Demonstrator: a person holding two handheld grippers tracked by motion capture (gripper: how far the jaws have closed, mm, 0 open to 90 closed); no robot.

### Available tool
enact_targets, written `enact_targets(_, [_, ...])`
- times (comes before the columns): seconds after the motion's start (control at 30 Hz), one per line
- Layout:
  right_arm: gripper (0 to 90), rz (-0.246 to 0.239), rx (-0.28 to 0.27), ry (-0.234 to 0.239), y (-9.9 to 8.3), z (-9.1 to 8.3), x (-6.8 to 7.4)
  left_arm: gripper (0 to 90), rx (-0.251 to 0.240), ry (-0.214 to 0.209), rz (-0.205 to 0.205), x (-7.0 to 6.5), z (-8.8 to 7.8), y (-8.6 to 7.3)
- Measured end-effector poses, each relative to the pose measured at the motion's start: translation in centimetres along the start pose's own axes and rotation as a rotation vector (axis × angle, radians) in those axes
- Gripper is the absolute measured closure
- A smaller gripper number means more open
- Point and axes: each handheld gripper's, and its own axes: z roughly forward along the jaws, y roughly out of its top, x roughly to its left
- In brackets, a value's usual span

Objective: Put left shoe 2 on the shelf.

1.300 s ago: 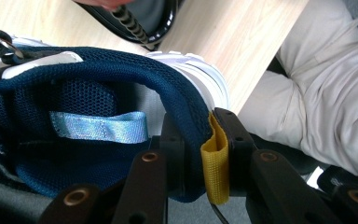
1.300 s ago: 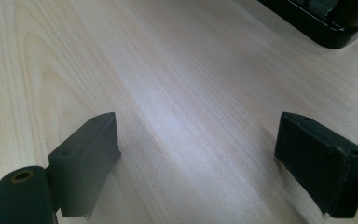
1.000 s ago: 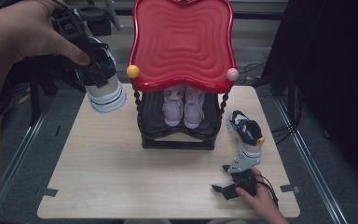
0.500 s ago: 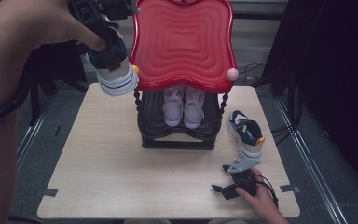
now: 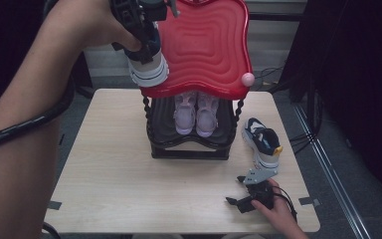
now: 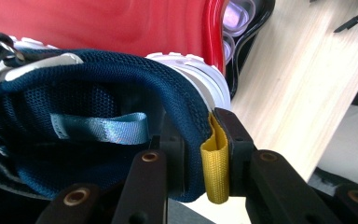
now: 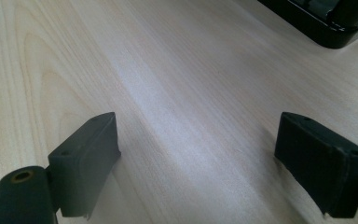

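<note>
High view, pale wood table (image 5: 104, 169), grey floor (image 5: 348, 199), dark curtain (image 5: 358, 59)

A light wooden table (image 5: 114, 199) stands on a grey floor (image 5: 338, 184). Small dark tape bits stick to 2 of its near corners. Black cables (image 5: 303, 134) lie on the floor at the right. Behind them hangs a dark curtain (image 5: 358, 74). The far wall is pale.
</note>
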Motion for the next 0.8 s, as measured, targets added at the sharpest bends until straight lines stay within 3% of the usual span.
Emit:
enact_targets(0.4, [12.7,0.0,0.0,0.0,0.0,0.0,0.0,74.9,0.007,0.058,0.124,-0.7,0.7,2.9])
enact_targets(0.8, [12.7,0.0,0.0,0.0,0.0,0.0,0.0,74.4,0.022,0.071,0.184,-0.9,2.7,4.9])
